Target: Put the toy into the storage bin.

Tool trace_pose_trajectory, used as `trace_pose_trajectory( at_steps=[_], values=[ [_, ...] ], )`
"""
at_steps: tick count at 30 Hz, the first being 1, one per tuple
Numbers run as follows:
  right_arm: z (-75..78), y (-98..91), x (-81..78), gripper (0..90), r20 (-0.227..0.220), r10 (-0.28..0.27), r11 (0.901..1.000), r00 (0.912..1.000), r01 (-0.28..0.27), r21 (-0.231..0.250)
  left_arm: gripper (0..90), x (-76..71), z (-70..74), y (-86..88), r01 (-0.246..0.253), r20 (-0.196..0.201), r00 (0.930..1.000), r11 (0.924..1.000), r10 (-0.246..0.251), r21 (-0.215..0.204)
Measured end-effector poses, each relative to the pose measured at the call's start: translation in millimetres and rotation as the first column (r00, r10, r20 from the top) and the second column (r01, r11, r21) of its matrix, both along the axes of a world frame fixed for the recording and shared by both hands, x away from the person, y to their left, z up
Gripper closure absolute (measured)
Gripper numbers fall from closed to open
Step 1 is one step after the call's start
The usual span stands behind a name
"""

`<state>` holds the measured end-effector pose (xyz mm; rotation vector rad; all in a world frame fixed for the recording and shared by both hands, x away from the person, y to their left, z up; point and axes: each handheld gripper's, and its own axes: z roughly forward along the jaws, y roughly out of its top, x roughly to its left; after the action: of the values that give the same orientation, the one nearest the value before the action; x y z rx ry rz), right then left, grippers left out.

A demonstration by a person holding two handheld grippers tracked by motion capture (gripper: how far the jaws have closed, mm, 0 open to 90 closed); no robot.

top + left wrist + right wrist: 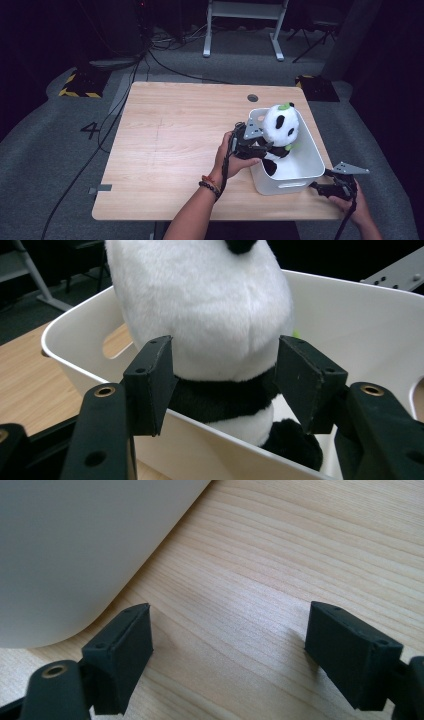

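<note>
A black-and-white plush panda sits upright in a white plastic bin at the right of the wooden table. My left gripper reaches over the bin's left wall. In the left gripper view its jaws stand open on either side of the panda at its black neck band, just over the bin's rim; the pads do not squeeze the plush. My right gripper lies low at the bin's near right corner. It is open, nothing between its jaws, with the bin's wall to its left.
The bin stands close to the table's right and front edges. A round cable hole is in the tabletop behind it. Bare wood spreads left of the bin. Cables and a white desk frame are on the floor beyond.
</note>
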<state>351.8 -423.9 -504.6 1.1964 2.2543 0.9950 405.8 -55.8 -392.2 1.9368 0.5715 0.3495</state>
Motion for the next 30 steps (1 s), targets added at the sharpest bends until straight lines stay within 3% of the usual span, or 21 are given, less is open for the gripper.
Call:
trace_pose_trajectory(
  at_steps=[19, 24, 30],
  values=[
    [-0.1, -0.1, 0.1, 19.0, 0.002, 0.001, 1.0, 1.0, -0.001, -0.002, 38.1, 4.9, 2.1, 4.0, 0.013, -0.03, 0.9995, 0.9995, -0.012, 0.03],
    [-0.1, 0.0, 0.1, 19.0, 0.001, 0.001, 1.0, 1.0, -0.001, -0.001, 30.8, 6.1, 2.0, 5.4, -0.009, -0.039, 0.9992, 0.9998, 0.009, 0.018],
    [0.0, 0.0, 0.0, 19.0, 0.0, 0.0, 1.0, 1.0, 0.0, 0.0, 22.2, 6.6, 5.2, 7.9, -0.021, -0.046, 0.9987, 0.999, 0.023, 0.04]
  ],
)
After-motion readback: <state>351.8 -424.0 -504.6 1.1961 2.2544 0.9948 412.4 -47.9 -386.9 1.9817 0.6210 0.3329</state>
